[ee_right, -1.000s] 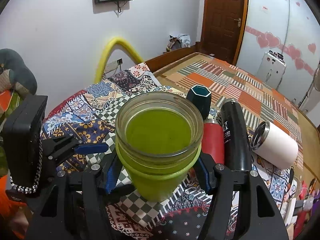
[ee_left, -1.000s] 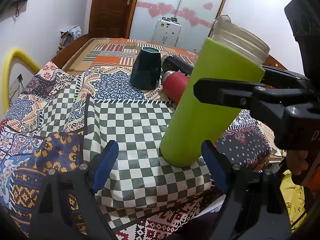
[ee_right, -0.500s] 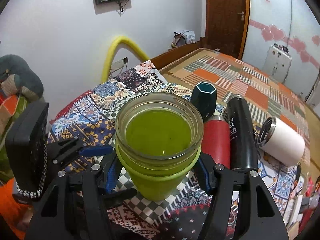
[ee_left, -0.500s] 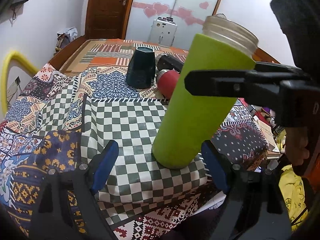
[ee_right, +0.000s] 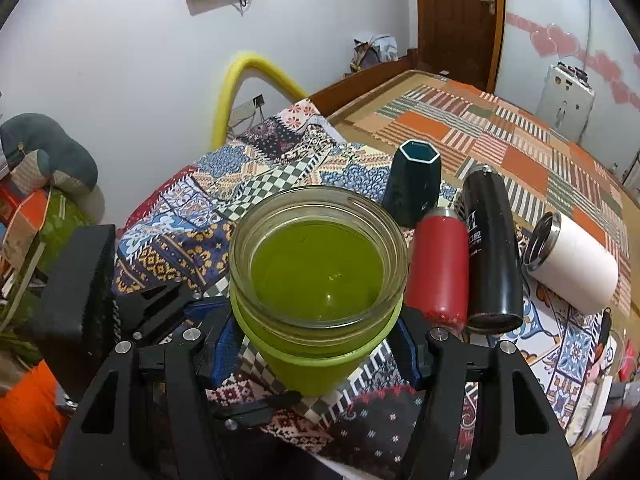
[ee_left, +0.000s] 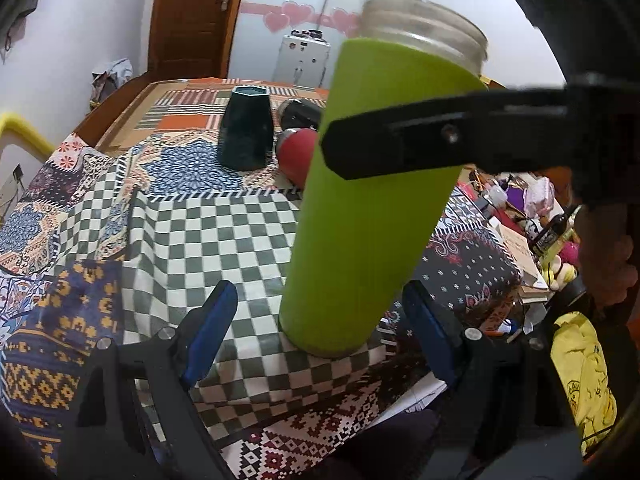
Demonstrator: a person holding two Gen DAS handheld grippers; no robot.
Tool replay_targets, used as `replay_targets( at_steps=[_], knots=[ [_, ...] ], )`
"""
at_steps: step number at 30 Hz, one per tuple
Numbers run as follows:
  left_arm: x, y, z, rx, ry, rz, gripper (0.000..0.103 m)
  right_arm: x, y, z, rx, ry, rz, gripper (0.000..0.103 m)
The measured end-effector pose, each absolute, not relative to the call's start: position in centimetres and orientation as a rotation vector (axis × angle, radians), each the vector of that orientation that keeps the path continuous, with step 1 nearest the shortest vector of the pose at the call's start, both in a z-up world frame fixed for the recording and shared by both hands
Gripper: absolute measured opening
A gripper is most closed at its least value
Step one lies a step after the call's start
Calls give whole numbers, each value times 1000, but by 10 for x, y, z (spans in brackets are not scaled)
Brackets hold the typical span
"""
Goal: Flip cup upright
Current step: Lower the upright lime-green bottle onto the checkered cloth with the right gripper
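A tall lime-green cup (ee_left: 372, 208) with a clear threaded glass rim stands mouth up, leaning a little, its base on the checkered cloth near the table's front edge. My right gripper (ee_right: 318, 350) is shut on the green cup (ee_right: 316, 292) just below the rim; its black finger crosses the cup in the left wrist view (ee_left: 420, 144). My left gripper (ee_left: 320, 332) is open, its blue pads either side of the cup's base without touching it.
A dark teal hexagonal cup (ee_right: 412, 188) stands upright behind. A red bottle (ee_right: 440, 264), a black bottle (ee_right: 492, 248) and a white bottle (ee_right: 572, 264) lie on their sides to the right. The patchwork tablecloth (ee_left: 80, 216) hangs over the front edge.
The green cup has come closer to upright, its base resting on the cloth. The right gripper keeps its hold. The left gripper stays open.
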State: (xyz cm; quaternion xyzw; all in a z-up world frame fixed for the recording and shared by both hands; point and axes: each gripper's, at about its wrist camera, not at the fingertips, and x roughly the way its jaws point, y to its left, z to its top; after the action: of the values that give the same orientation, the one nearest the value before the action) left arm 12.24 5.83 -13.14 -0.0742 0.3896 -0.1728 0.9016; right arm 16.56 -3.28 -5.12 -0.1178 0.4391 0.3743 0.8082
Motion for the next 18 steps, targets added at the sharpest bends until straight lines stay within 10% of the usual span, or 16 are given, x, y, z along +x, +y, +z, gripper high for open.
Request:
replay_targets(
  at_steps=[18],
  knots=[
    [152,63,-150,-292,729,-443,72,189,-35,-54,-160,973,840,60]
  ],
)
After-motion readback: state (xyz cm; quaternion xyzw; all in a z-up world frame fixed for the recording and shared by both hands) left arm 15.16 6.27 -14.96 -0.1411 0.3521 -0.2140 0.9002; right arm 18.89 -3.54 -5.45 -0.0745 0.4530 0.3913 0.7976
